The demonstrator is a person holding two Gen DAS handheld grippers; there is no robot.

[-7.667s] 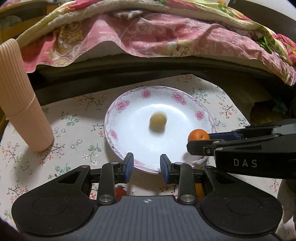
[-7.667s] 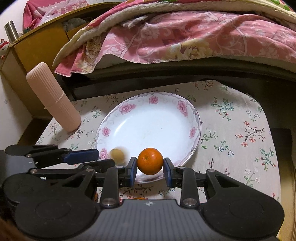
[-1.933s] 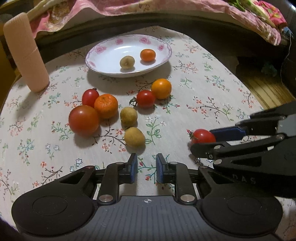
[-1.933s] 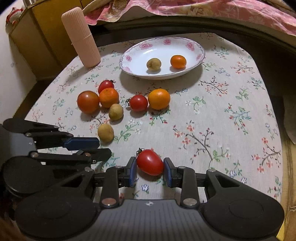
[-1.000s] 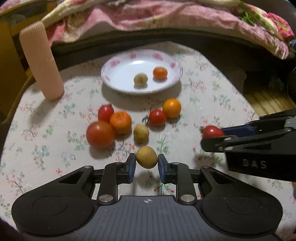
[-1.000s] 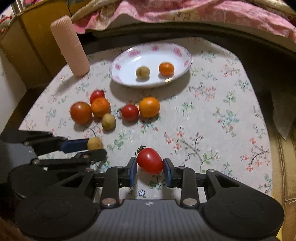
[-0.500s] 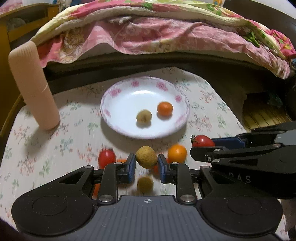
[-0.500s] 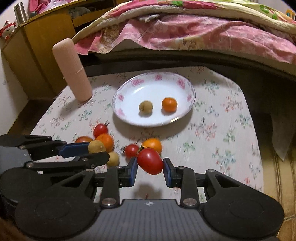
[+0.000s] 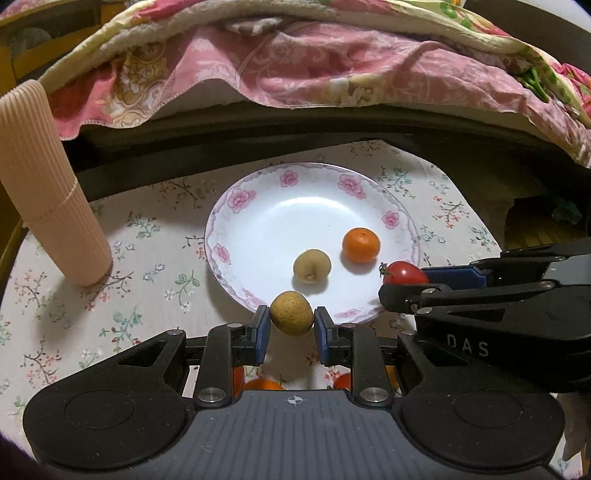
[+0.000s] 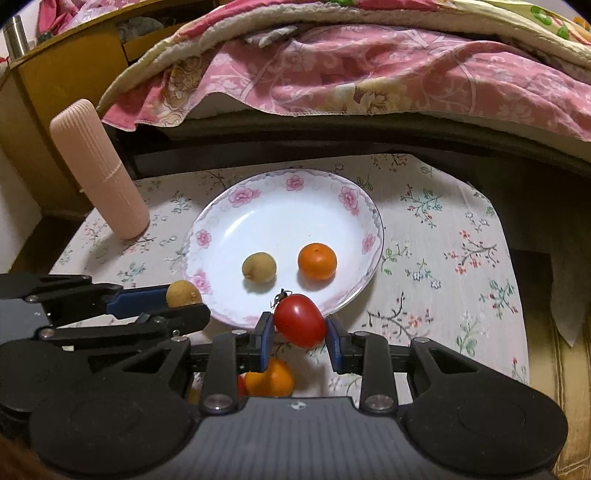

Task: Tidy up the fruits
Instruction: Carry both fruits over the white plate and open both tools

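Left gripper (image 9: pixel 291 318) clamps brown fruit (image 9: pixel 291 312); right gripper (image 10: pixel 300 326) clamps tomato (image 10: pixel 300 320). Only right view shows flask (image 10: pixel 15 36). Fruit beneath grippers mostly hidden.

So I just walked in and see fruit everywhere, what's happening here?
A person is moving fruit onto the floral plate with two handheld grippers. The left gripper holds a brownish-yellow fruit, the right gripper a red tomato, both near the plate's front rim. An orange and another brownish-yellow fruit already sit inside.

Glossy ceramic plate (image 9: pixel 400 218), matt printed tablecloth (image 9: pixel 147 266), ribbed plastic cylinder (image 9: pixel 44 192)
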